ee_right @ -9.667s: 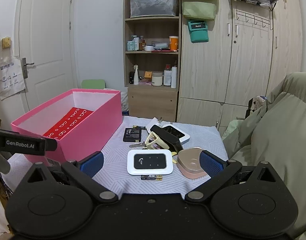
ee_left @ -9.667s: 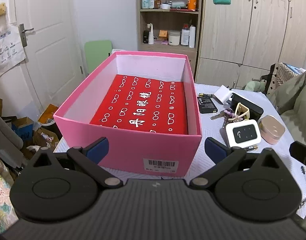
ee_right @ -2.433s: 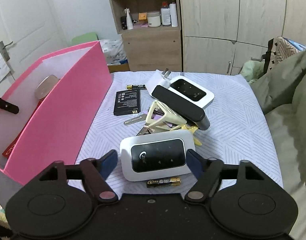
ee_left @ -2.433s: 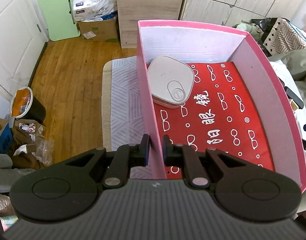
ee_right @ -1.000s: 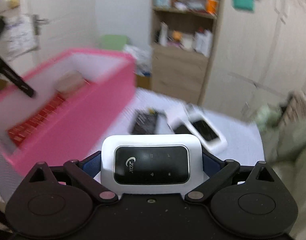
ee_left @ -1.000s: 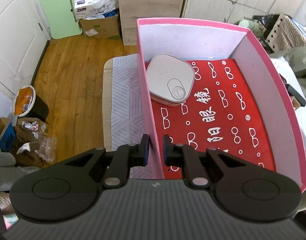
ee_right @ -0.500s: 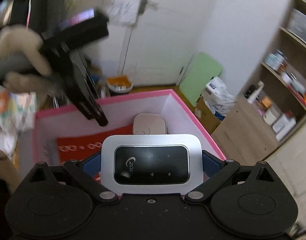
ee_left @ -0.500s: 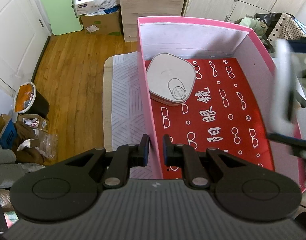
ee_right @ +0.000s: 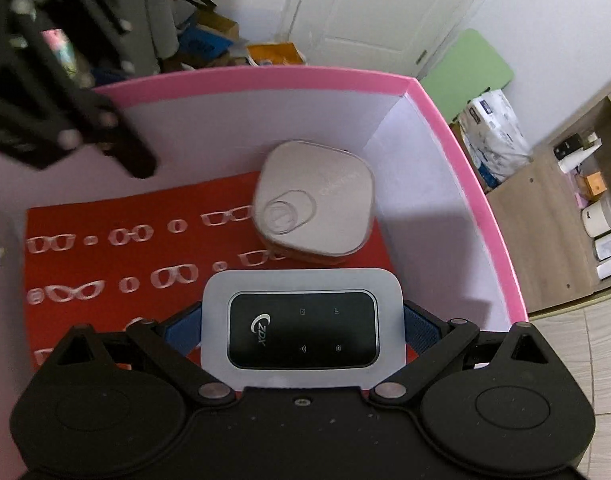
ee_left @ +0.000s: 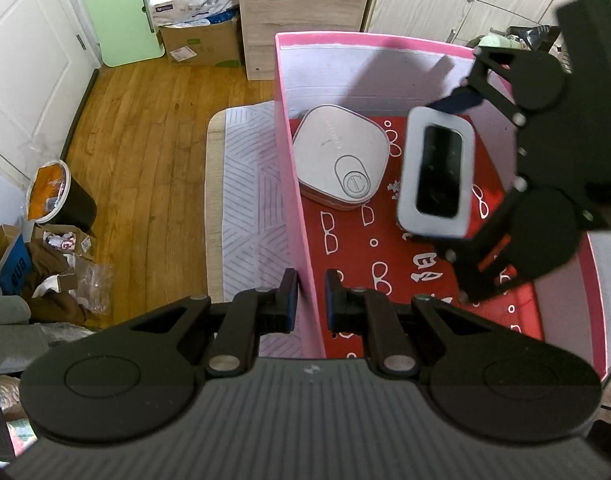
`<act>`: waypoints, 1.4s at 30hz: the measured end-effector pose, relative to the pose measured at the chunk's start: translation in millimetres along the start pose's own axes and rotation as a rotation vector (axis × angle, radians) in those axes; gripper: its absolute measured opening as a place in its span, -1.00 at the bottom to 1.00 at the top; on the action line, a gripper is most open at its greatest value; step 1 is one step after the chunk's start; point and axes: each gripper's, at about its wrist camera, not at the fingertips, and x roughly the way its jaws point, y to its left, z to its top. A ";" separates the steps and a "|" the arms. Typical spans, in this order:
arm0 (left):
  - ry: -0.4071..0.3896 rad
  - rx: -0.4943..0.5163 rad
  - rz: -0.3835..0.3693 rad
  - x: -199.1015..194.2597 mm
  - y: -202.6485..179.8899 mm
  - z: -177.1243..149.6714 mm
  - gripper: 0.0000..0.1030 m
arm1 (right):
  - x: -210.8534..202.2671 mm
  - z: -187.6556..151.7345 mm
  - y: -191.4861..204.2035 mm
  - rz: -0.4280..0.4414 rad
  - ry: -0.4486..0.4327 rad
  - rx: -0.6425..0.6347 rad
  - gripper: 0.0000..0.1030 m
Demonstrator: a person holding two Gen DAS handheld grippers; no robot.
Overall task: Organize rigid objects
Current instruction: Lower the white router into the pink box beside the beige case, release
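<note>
Bedroom setting: wood floor, white door, pink box (ee_left: 293, 216) on a patterned cloth. Left tongs (ee_left: 309, 300): clenched on the box's left wall, I judge to steady it. Right tongs (ee_right: 303, 330): grasping the white pocket router (ee_right: 303, 330) flat, held above the red floor inside the box. Rounded grey case (ee_right: 313, 206): already in, at 12 o'clock from the router, in the far corner. Router goes beside it, I reckon.

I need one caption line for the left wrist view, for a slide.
Left gripper clamps the pink box wall while the right gripper holds a white router over it, beside a grey case.
</note>
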 end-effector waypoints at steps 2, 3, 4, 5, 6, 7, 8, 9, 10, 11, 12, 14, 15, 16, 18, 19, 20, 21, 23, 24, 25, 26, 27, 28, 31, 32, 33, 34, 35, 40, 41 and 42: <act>-0.001 -0.001 -0.001 -0.1 0.2 -0.3 -0.78 | 6.9 3.6 -5.4 0.006 0.019 0.005 0.96; -0.002 -0.002 0.000 -0.4 0.2 -0.5 -0.78 | 9.3 4.8 -7.8 0.013 0.025 0.006 0.96; -0.003 -0.002 0.000 -0.8 0.6 -0.8 -0.78 | 9.4 5.0 -10.5 0.020 0.036 0.006 0.96; -0.003 -0.003 -0.001 -0.6 1.4 -1.0 -0.78 | 11.7 4.5 -11.9 0.027 0.050 0.005 0.96; -0.003 -0.006 -0.003 -0.6 1.8 -0.9 -0.78 | 12.4 5.0 -13.0 0.030 0.054 0.004 0.96; -0.003 -0.007 -0.005 -0.7 1.9 -1.3 -0.78 | 12.5 4.7 -14.3 0.027 0.057 0.006 0.95; -0.004 -0.007 -0.006 -0.9 2.4 -1.7 -0.78 | 12.3 4.8 -15.4 0.019 0.057 0.008 0.95; -0.006 -0.007 -0.006 -1.0 2.6 -2.2 -0.78 | 11.2 4.4 -16.1 0.012 0.050 0.010 0.95; -0.007 -0.007 -0.007 -1.1 3.7 -2.2 -0.78 | 8.9 3.6 -16.7 0.007 0.038 0.013 0.95; -0.008 -0.006 -0.007 -1.1 3.7 -2.5 -0.78 | 6.3 2.2 -18.1 0.004 0.022 0.020 0.95; -0.009 -0.005 -0.006 -0.8 4.1 -3.1 -0.78 | 3.2 1.4 -18.9 0.001 0.004 0.029 0.96; -0.008 -0.005 -0.003 -0.6 3.2 -3.6 -0.78 | -3.2 -0.7 -21.6 0.000 -0.041 0.056 0.96; -0.008 -0.007 -0.004 -0.6 3.2 -3.4 -0.78 | -5.4 -2.0 -22.8 0.005 -0.052 0.066 0.96; -0.007 -0.009 -0.004 -0.5 3.4 -3.3 -0.78 | -7.0 -3.6 -22.1 0.008 -0.052 0.070 0.96; -0.008 -0.011 -0.001 -0.5 2.7 -3.1 -0.78 | -6.0 -4.8 -21.1 0.007 -0.038 0.060 0.97; -0.009 -0.011 0.000 -0.3 2.2 -2.9 -0.78 | -7.1 -4.5 -19.8 0.004 -0.037 0.055 0.97; -0.009 -0.013 0.001 -0.1 2.0 -2.7 -0.78 | -6.6 -4.1 -19.4 -0.001 -0.038 0.053 0.97; -0.010 -0.015 0.000 0.0 2.1 -2.7 -0.78 | -7.6 -3.9 -19.0 -0.005 -0.039 0.054 0.96; -0.008 -0.018 0.001 -0.6 2.2 -2.5 -0.78 | -7.1 -3.3 -20.0 -0.009 -0.048 0.058 0.96; -0.007 -0.019 0.000 -0.6 2.3 -2.1 -0.78 | -8.0 -4.2 -19.8 -0.004 -0.048 0.059 0.97; -0.007 -0.020 -0.001 -0.9 2.7 -2.1 -0.78 | -9.0 -5.6 -19.8 0.002 -0.049 0.062 0.96; -0.006 -0.021 -0.001 -1.0 3.1 -1.8 -0.78 | -7.9 -7.2 -21.7 0.010 -0.050 0.072 0.96; -0.007 -0.019 0.000 -1.1 2.8 -2.6 -0.78 | -8.9 -8.0 -22.2 0.022 -0.038 0.077 0.97; -0.007 -0.017 0.002 -1.7 2.7 -2.5 -0.78 | -9.8 -8.4 -22.3 0.034 -0.022 0.072 0.97; -0.007 -0.017 0.001 -1.3 2.7 -2.1 -0.78 | -17.9 -12.4 -17.7 0.045 -0.034 0.023 0.96; -0.006 -0.017 0.001 -1.2 2.7 -2.0 -0.78 | -20.7 -12.6 -17.7 0.047 -0.043 0.026 0.97; -0.005 -0.019 -0.001 -1.2 3.1 -1.7 -0.78 | -23.0 -12.6 -18.1 0.057 -0.046 0.033 0.97; -0.004 -0.020 -0.001 -1.2 3.1 -1.5 -0.78 | -25.2 -12.6 -18.3 0.065 -0.052 0.037 0.97; -0.004 -0.021 -0.002 -1.3 3.4 -1.8 -0.78 | -27.2 -12.9 -18.4 0.066 -0.060 0.041 0.97; -0.007 -0.017 -0.002 -1.5 4.0 -1.9 -0.78 | -32.3 -16.9 -14.8 0.059 -0.049 0.029 0.94; -0.008 -0.016 -0.002 -1.6 3.8 -2.4 -0.78 | -35.4 -19.1 -12.3 0.048 -0.055 0.027 0.93; -0.008 -0.016 -0.002 -1.2 3.6 -2.6 -0.78 | -40.5 -21.2 -10.6 0.026 -0.070 0.034 0.89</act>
